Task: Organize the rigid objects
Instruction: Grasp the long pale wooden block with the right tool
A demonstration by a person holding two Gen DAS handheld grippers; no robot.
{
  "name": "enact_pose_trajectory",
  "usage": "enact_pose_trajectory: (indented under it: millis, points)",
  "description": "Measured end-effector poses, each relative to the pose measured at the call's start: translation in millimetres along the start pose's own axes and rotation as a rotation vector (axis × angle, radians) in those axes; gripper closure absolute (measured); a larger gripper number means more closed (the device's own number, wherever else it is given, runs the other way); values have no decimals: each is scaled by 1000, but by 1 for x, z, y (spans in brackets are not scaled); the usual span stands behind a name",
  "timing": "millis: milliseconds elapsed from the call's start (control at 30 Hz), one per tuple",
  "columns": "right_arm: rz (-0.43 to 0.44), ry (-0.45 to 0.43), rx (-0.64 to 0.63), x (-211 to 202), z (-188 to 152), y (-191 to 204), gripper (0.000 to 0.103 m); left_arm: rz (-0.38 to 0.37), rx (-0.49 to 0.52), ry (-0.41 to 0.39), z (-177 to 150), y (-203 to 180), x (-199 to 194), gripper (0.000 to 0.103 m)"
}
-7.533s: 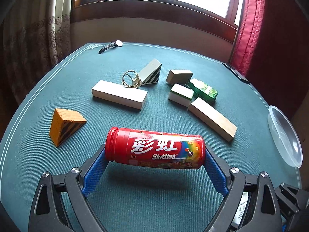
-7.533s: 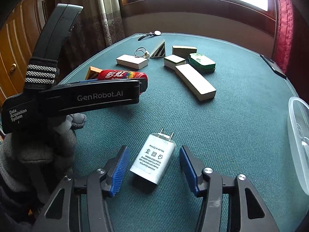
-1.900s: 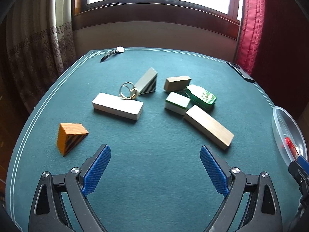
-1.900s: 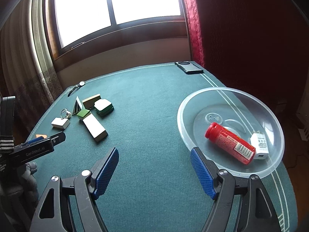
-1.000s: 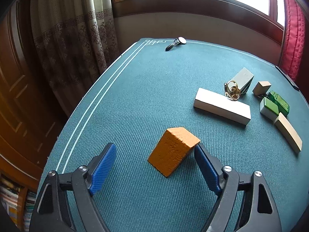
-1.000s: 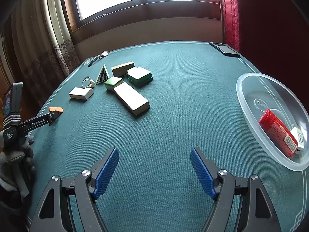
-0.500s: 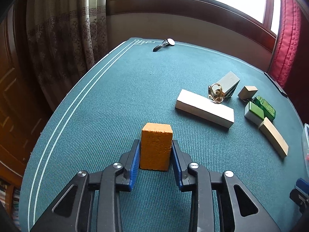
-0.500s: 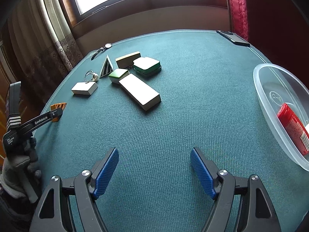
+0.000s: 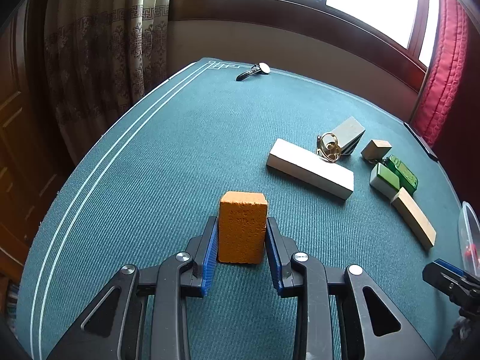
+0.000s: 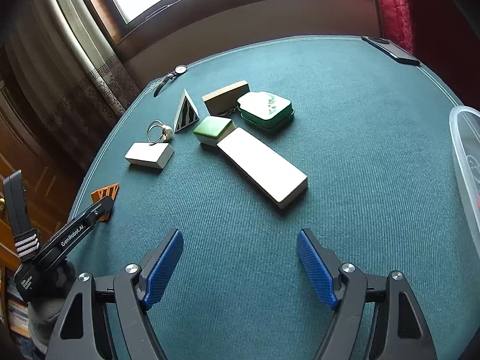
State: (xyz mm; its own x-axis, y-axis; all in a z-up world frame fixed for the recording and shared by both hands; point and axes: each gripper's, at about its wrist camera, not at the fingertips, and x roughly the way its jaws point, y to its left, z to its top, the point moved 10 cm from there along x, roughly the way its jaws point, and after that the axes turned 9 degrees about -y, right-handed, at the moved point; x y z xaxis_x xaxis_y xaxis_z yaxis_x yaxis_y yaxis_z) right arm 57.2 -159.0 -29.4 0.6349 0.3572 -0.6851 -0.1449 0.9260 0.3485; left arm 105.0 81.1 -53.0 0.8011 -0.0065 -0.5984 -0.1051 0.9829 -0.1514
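Note:
My left gripper [image 9: 241, 250] is shut on the orange wedge block [image 9: 242, 226], its blue pads pressed against both sides; the block stands on the green felt table [image 9: 168, 162]. From the right wrist view the same orange wedge block [image 10: 105, 192] shows at the far left behind the left gripper's finger. My right gripper [image 10: 240, 265] is open over bare felt with nothing between its fingers. Ahead of it lie a long pale wooden block [image 10: 261, 166], a green-topped block [image 10: 213, 128], a green case [image 10: 266, 109], a tan block [image 10: 225, 96], a striped grey wedge [image 10: 186, 112], a small white block [image 10: 149, 155] and a ring [image 10: 158, 132].
A clear plastic bowl [image 10: 463, 162] sits at the table's right edge. A wristwatch [image 10: 169, 78] lies at the far left corner and a dark phone [image 10: 390, 50] at the far right edge. Curtains and a window stand behind the table.
My left gripper closed on the orange wedge, which turned square to the camera. My right gripper moved left from the bowl toward the blocks, still open.

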Motion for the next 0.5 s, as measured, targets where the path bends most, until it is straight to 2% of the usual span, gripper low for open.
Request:
enact_pose_trajectory:
  millis: [300,500]
  points:
    - [-24,-31,-8,19,19,4,20,-9,-12,0,0,1,0,71]
    - [-105,-66,-37,30,33,-6,20,-11,-13,0,0,1,0,71]
